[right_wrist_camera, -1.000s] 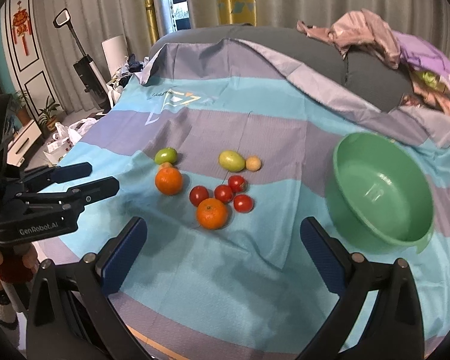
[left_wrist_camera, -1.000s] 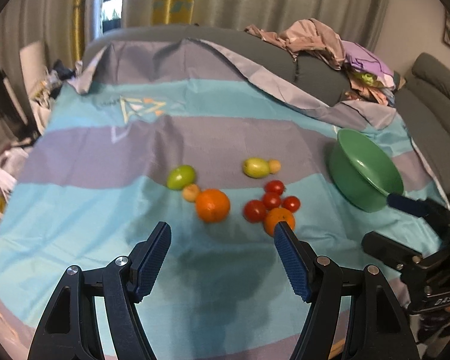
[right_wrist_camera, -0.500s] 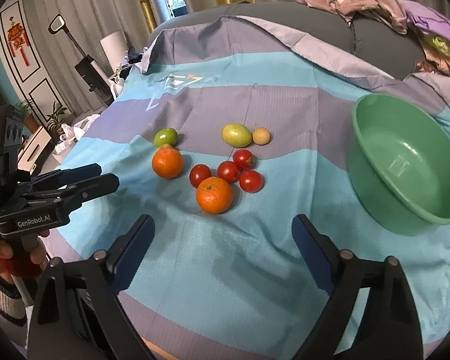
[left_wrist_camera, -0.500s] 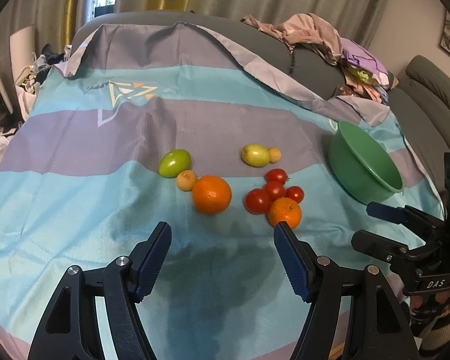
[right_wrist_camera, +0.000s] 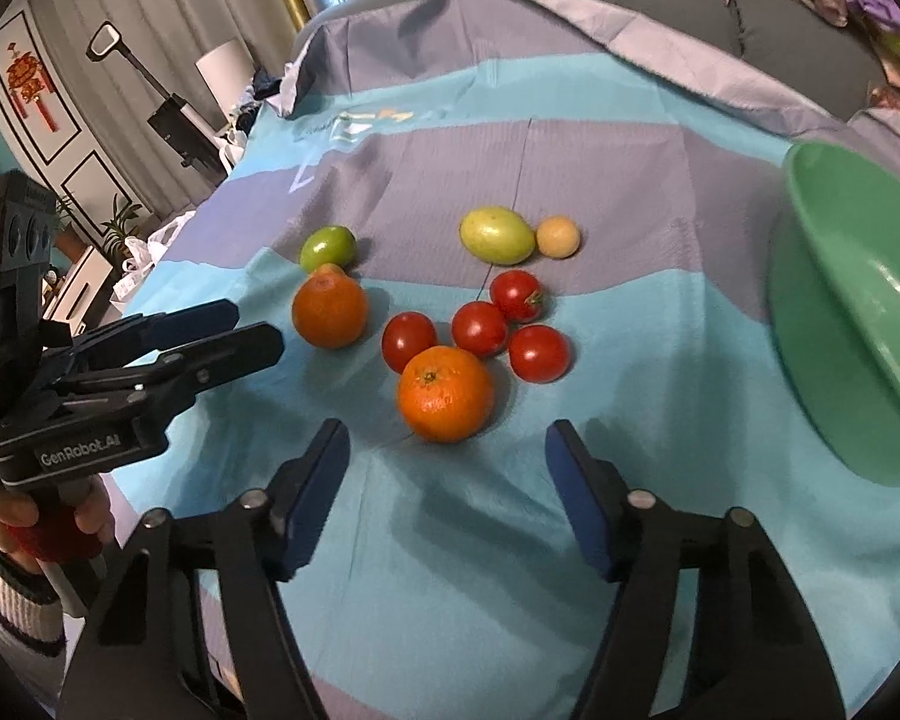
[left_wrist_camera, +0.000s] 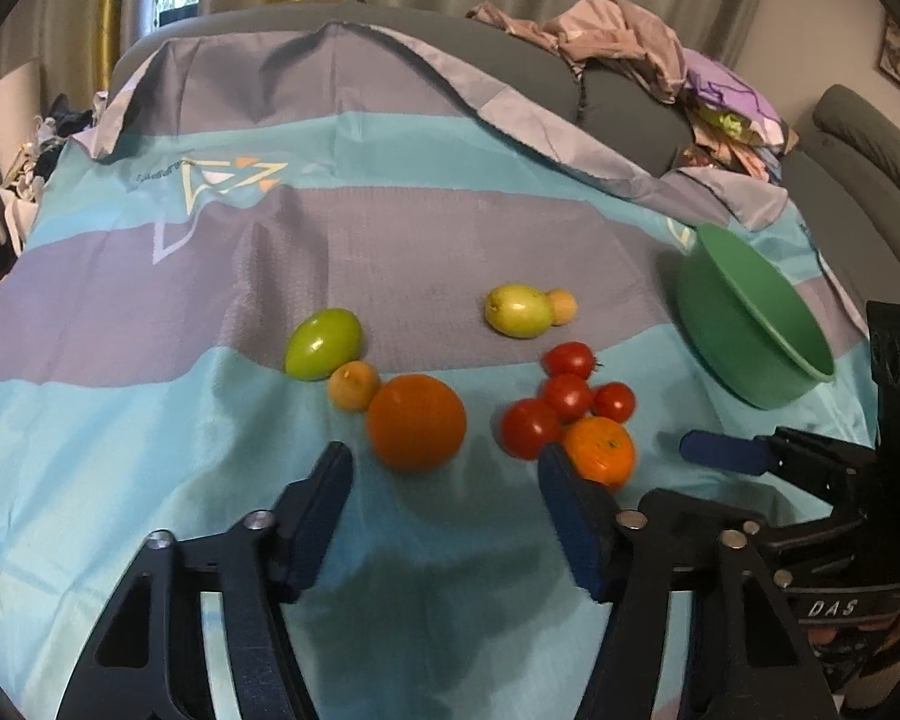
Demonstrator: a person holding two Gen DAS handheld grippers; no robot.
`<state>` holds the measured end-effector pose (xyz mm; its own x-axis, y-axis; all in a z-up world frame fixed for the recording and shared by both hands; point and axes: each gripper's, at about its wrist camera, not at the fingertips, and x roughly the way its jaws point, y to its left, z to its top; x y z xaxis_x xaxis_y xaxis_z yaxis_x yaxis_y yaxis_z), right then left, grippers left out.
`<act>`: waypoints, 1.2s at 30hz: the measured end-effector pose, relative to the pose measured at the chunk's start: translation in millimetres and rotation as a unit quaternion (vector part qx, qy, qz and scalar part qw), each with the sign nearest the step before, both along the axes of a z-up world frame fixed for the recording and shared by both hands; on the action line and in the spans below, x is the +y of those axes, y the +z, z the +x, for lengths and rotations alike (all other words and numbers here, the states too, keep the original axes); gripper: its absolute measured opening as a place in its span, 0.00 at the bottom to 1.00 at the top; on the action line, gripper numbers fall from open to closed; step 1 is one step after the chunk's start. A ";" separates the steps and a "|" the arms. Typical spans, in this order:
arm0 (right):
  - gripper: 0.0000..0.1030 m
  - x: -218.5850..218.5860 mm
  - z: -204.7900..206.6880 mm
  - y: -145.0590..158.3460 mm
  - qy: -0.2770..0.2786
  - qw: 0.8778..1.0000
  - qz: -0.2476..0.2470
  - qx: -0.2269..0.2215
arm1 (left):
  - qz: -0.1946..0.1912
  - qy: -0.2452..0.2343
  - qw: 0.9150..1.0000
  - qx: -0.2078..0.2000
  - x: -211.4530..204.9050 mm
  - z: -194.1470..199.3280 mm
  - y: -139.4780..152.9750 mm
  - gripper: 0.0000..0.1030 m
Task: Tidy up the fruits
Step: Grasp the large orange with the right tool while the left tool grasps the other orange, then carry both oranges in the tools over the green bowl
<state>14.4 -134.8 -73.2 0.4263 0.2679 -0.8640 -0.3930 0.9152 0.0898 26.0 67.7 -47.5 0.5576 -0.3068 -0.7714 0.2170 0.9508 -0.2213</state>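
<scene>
My left gripper [left_wrist_camera: 444,480] sits at the bottom centre of the left wrist view. Its fingers [left_wrist_camera: 315,516] are apart and closing, nothing between the pads. The large orange [left_wrist_camera: 416,422] lies just above the gap, on the striped cloth [left_wrist_camera: 150,420]. To the orange's upper left, a small peach-coloured fruit [left_wrist_camera: 353,385] touches it, and a green tomato [left_wrist_camera: 323,343] lies just beyond that.

My right gripper [right_wrist_camera: 447,462] is at the bottom centre of the right wrist view. Fingers [right_wrist_camera: 312,492] apart and closing, pads bare. The smaller orange [right_wrist_camera: 446,393], stem end up, lies just above the gap, not touched. Four red tomatoes [right_wrist_camera: 479,328] cluster directly behind it, close together. Further up the frame lie a yellow-green fruit [right_wrist_camera: 497,234] and a small pale round fruit [right_wrist_camera: 558,236], side by side, apparently touching.

The green bowl [right_wrist_camera: 840,312] is at the right edge of the right wrist view, well apart from the fruit, tilted on the cloth, nothing visible inside it.

In the right wrist view my left gripper also shows at the left edge, its tips near the large orange, my hand [right_wrist_camera: 36,516] on its handle. A heap of clothes [left_wrist_camera: 660,60] is at the upper right of the left wrist view.
</scene>
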 end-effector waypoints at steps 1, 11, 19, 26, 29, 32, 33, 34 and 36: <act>0.63 0.8 3.2 -3.0 -0.001 1.000 0.000 0.002 | 0.001 -0.001 1.000 0.003 -0.7 3.6 -2.4 0.56; 0.60 7.8 22.3 -24.7 0.001 0.999 -0.037 0.014 | 0.025 -0.003 0.999 0.024 -7.4 28.6 -23.0 0.47; 0.44 18.1 28.0 -28.5 0.031 0.998 -0.060 0.013 | 0.028 -0.007 0.999 0.015 -7.8 33.8 -25.3 0.45; 0.41 26.2 33.9 -29.2 0.035 0.997 -0.062 0.007 | 0.020 -0.006 1.000 0.013 -6.3 35.0 -25.2 0.43; 0.41 26.5 32.6 -21.2 0.035 0.998 -0.055 0.003 | 0.008 -0.002 1.000 0.013 -3.7 30.6 -21.8 0.43; 0.41 29.1 24.9 -6.8 0.037 0.999 -0.034 -0.007 | 0.009 0.002 1.000 0.001 -2.4 20.1 -11.2 0.43; 0.41 28.9 22.7 -0.9 0.036 0.999 -0.028 -0.011 | 0.006 0.004 1.000 -0.002 -0.5 16.8 -7.1 0.43; 0.41 28.3 19.9 4.9 0.036 0.999 -0.024 -0.015 | 0.003 0.007 1.000 -0.006 1.6 13.3 -3.6 0.43; 0.41 27.9 13.6 13.0 0.035 0.999 -0.010 -0.019 | -0.001 0.011 1.000 -0.015 4.4 5.0 4.5 0.43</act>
